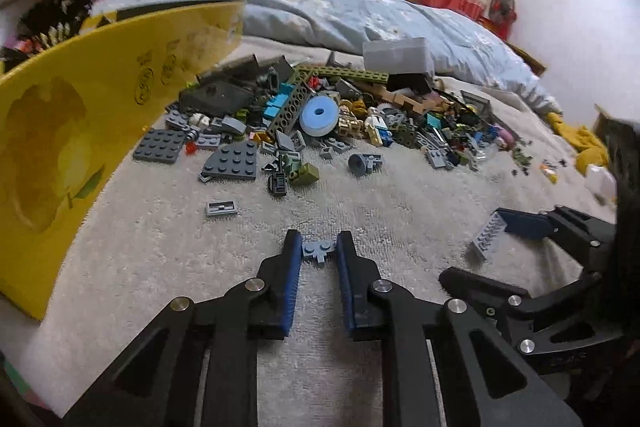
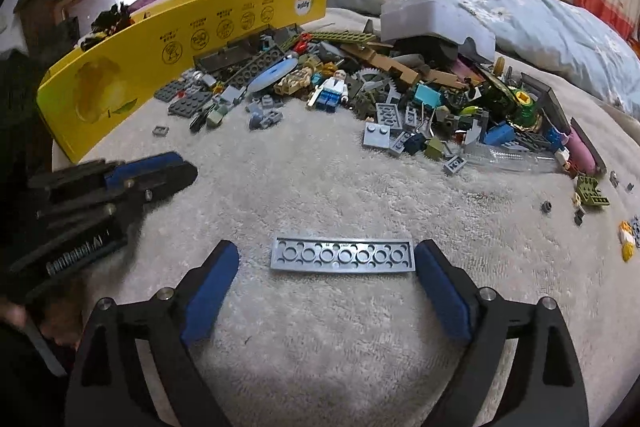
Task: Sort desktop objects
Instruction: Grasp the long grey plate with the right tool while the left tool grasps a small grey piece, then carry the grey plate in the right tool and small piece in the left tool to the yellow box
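A pile of toy bricks lies on a white towel on the bed; it also shows in the right wrist view. My left gripper is shut on a small grey plate, low over the towel. My right gripper is open, its pads either side of a long grey plate lying underside up on the towel. That plate shows tilted beside the right gripper in the left wrist view. The left gripper shows at the left of the right wrist view.
A yellow cardboard box stands at the left of the pile, also in the right wrist view. A grey plastic container lies tipped behind the pile. Small loose pieces scatter at the right. A blue quilt lies behind.
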The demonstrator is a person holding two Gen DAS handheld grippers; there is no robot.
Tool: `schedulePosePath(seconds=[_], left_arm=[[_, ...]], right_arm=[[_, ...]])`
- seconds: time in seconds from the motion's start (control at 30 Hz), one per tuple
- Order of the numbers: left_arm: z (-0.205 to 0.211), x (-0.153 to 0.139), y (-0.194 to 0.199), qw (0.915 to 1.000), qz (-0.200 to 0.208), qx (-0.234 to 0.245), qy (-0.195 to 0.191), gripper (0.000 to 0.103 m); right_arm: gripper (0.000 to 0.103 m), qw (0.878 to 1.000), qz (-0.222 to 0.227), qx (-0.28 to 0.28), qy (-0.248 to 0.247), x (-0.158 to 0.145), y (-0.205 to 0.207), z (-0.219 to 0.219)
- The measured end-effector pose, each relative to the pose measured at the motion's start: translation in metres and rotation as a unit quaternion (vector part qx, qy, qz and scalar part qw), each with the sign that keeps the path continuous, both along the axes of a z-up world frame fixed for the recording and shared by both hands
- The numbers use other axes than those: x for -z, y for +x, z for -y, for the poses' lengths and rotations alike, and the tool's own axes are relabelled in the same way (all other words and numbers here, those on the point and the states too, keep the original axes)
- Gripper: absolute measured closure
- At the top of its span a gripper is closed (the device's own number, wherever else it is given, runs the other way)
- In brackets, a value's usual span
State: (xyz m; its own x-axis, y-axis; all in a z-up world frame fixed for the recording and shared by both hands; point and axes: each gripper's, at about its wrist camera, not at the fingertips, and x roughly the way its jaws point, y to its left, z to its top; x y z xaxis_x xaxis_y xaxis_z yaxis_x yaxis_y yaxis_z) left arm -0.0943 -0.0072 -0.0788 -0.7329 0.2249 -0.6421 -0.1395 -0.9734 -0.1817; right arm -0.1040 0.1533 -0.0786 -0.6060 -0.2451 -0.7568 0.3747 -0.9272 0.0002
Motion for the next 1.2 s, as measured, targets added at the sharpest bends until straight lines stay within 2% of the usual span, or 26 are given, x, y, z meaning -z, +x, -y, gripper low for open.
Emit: schedulePosePath(seconds=[0.07,0.1,0.17,0.27,0.43,0.57,0.6,0.63,0.67,0.73,0.8,1.0,1.2], left_arm=[[-0.01,-0.001,0.002,0.9992,-0.006,-0.007,-0.039,0.083],[-0.012,-0.001,0.001,0.999,-0.006,-0.01,-0.043,0.083],[-0.008,0.0,0.001,0.9995,-0.007,-0.012,-0.029,0.083],[0.003,0.0,-0.001,0.9996,0.001,-0.02,0.021,0.083],[-0.004,0.001,0.002,0.9999,-0.016,-0.004,-0.002,0.083],[0.004,0.004,0.001,0.9994,-0.021,-0.012,0.026,0.086],[0.005,0.004,0.001,0.9993,-0.021,-0.013,0.028,0.086],[0.002,0.003,0.001,0.9996,-0.023,-0.007,0.015,0.086],[-0.002,0.003,0.001,0.9996,-0.027,0.0,-0.004,0.086],[-0.005,0.002,0.003,0.9993,-0.033,0.007,-0.019,0.086],[-0.002,0.001,0.005,0.9991,-0.039,0.0,-0.012,0.087],[-0.002,-0.01,0.02,0.9956,-0.082,-0.017,-0.041,0.087],[0.003,-0.038,0.037,0.994,-0.109,-0.002,-0.008,0.087]], right_arm=[[0.013,1.0,-0.01,0.004,0.001,0.0,0.002,0.001],[0.014,1.0,-0.012,0.005,-0.001,-0.001,0.002,0.0],[0.017,1.0,-0.012,0.012,-0.014,-0.001,0.001,-0.004],[0.02,1.0,-0.006,0.017,-0.026,-0.002,-0.001,-0.007],[0.018,1.0,0.014,0.007,-0.027,0.0,-0.008,-0.006],[0.019,1.0,0.011,0.009,-0.022,0.0,-0.006,-0.005],[0.024,1.0,0.005,0.012,-0.023,0.0,-0.005,-0.006],[0.035,1.0,-0.003,0.019,-0.024,-0.001,-0.002,-0.007],[0.039,0.999,-0.008,0.025,-0.027,-0.002,-0.001,-0.01],[0.039,0.998,-0.011,0.034,-0.045,-0.004,-0.001,-0.015],[0.04,0.998,-0.011,0.035,-0.047,-0.005,-0.002,-0.016],[0.04,0.998,-0.036,0.049,-0.03,-0.014,0.007,-0.014],[0.04,0.992,-0.1,0.065,-0.041,-0.054,0.031,-0.011]])
